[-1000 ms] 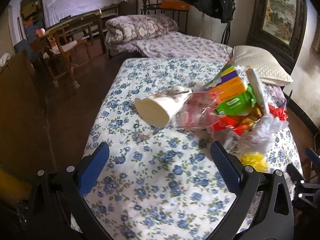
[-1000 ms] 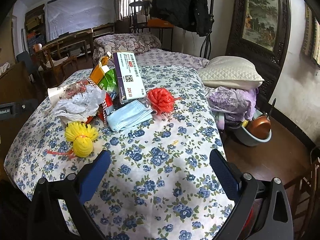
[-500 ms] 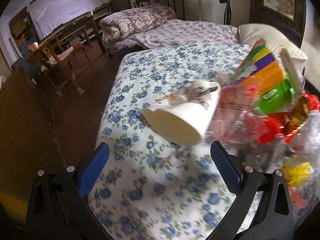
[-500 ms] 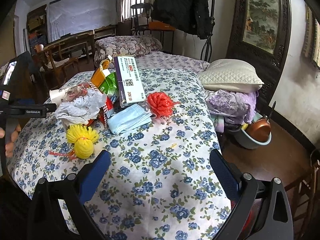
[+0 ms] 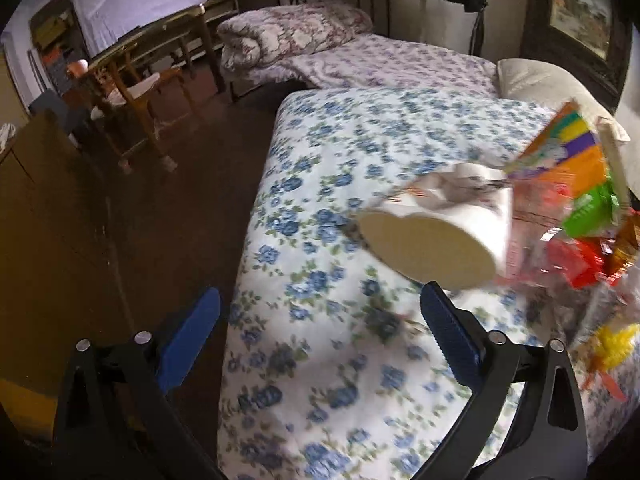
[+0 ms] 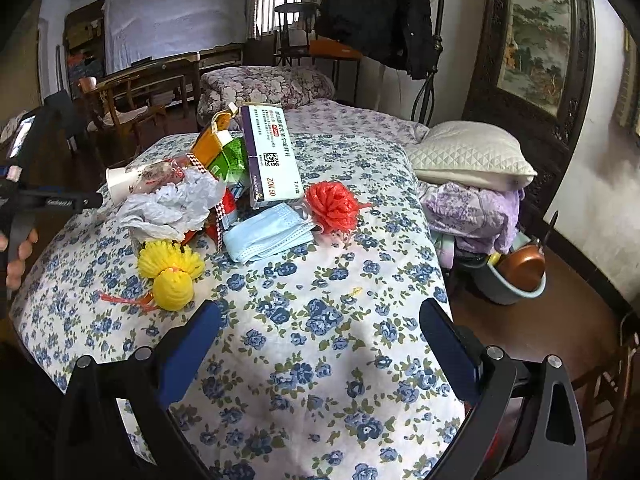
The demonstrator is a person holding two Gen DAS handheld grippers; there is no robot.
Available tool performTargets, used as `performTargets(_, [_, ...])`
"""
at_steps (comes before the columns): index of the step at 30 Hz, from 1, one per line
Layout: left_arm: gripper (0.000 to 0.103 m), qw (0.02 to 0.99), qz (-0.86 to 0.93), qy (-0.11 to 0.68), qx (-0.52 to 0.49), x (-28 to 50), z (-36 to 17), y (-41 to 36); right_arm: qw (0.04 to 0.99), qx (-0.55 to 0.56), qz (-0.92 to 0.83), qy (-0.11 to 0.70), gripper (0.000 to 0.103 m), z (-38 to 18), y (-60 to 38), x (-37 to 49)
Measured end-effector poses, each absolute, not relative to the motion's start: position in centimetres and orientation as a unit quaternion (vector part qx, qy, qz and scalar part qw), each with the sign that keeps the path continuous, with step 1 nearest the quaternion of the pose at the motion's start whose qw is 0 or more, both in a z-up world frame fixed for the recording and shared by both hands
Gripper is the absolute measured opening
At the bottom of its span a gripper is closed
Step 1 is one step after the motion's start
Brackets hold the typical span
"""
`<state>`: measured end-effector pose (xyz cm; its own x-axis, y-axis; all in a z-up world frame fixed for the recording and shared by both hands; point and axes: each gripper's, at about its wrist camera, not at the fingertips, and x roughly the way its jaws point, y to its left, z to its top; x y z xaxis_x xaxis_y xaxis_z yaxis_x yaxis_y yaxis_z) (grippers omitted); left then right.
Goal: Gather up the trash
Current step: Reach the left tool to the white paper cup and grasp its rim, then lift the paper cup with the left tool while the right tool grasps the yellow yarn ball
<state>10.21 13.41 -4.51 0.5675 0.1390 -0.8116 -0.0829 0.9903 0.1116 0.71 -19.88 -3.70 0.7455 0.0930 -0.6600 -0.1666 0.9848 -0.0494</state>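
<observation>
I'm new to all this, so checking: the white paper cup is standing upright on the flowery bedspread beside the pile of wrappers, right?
Not quite. The white paper cup lies tipped on its side, its flat base facing the left wrist camera. It does rest on the flowery bedspread beside the pile of wrappers.

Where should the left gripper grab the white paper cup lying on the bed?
Probably across the cup's round wall near its base, coming in from the bed's left edge. It lies on its side, base end facing the left gripper, mouth buried in the wrappers. The gripper's jaws, just closing a little, are open with nothing between them.
</observation>
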Motion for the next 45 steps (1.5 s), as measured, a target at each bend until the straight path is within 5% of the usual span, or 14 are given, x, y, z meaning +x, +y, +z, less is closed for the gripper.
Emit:
performTargets(3, [0.078,0.877,0.061,0.476,0.026,11.4,-5.4,14.2,0.932,-0.052,0.07,0.353,0.097,-3.9,-19.8,0.7])
performTargets(14, [0.077,0.89,0.013,0.455,0.022,13.7,-5.4,13.5,0.921,-0.075,0.067,0.376,0.097,-5.4,-19.1,1.7])
performTargets(20, [0.05,0.894,-0.028,0.447,0.019,15.3,-5.8,12.6,0.916,-0.088,0.071,0.384,0.097,-5.9,-18.5,2.2])
performTargets(22, [0.027,0.894,-0.048,0.445,0.013,15.4,-5.8,12.2,0.915,-0.092,0.071,0.387,0.097,-6.0,-18.4,2.2])
performTargets(25, [0.012,0.9,-0.07,0.431,0.015,15.2,-5.3,11.0,0.914,-0.096,0.071,0.387,0.097,-6.1,-18.3,2.3])
performTargets(45, [0.007,0.938,-0.061,0.333,-0.069,4.3,6.6,7.0,0.927,-0.064,0.106,0.353,0.097,-4.6,-17.8,1.1])
